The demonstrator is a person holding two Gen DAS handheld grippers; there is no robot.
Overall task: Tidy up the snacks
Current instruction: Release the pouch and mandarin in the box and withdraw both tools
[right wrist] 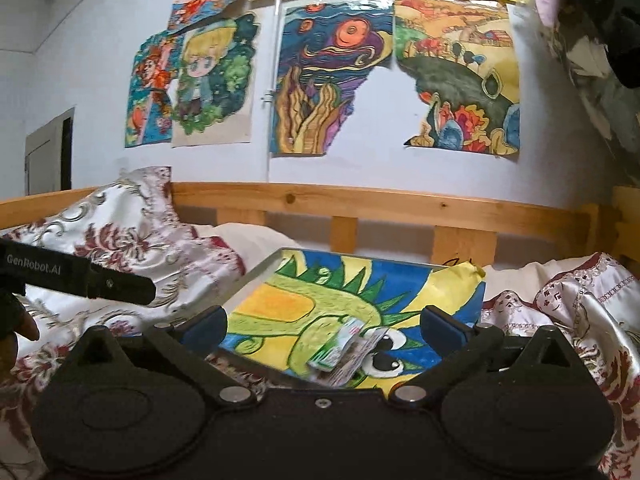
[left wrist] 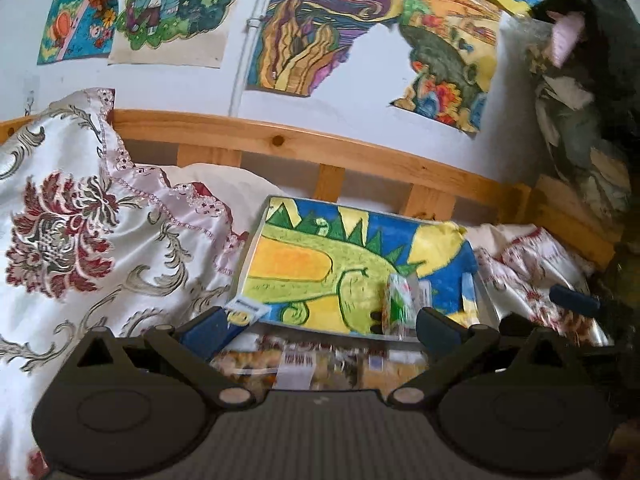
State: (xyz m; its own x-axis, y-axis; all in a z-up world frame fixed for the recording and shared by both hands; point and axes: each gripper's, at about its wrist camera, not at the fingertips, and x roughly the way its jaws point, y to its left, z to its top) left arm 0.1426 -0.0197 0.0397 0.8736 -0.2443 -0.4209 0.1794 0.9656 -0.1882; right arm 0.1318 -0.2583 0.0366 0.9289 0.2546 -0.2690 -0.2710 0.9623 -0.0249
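While its jaws gape, the right gripper [right wrist: 323, 330] overhangs the green packet [right wrist: 336, 346].

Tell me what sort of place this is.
Most likely a child's bedroom: a wooden bed frame with a floral satin bedspread, and colourful hand-drawn pictures taped across the wall, with another drawing, of a green dinosaur, on the bed.

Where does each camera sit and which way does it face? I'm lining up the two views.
Left wrist: on the left claw, facing a dinosaur picture tray before a wooden rail; own fingers show, a blurred snack pack between them.
Right wrist: on the open right claw, same direction; the left claw's arm and a hand show.
Shared: tray, green packet.
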